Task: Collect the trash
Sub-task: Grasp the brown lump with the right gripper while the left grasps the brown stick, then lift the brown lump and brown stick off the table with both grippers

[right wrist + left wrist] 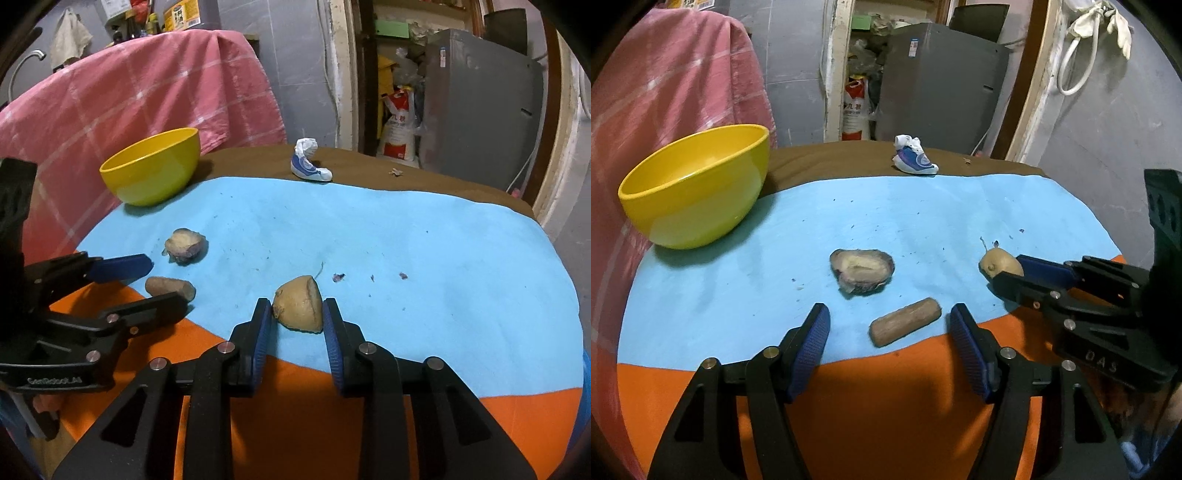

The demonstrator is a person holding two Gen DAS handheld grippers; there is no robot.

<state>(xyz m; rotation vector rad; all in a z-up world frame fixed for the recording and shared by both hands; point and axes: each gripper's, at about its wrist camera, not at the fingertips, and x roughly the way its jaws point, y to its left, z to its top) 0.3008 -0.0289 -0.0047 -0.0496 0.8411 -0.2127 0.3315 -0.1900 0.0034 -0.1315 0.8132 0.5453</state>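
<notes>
A tan cut vegetable piece (pixel 300 309) lies on the blue mat (pixel 406 258) between the pads of my right gripper (pixel 297 314), which is shut on it; it also shows in the left wrist view (pixel 999 263). My left gripper (pixel 889 322) is open, its fingers on either side of a brown stick-shaped piece (pixel 905 326), not touching it; the right wrist view shows that piece (pixel 170 287) too. A purple-skinned peel scrap (pixel 861 271) lies just beyond. A crumpled white and blue wrapper (pixel 914 159) lies at the far edge. An empty yellow bowl (pixel 694 192) stands at the far left.
An orange mat (pixel 886 406) covers the near side of the brown table (pixel 831 158). A pink checked cloth (pixel 665 92) hangs behind the bowl. A grey fridge (pixel 942 92) and a sack (pixel 855 110) stand beyond the table.
</notes>
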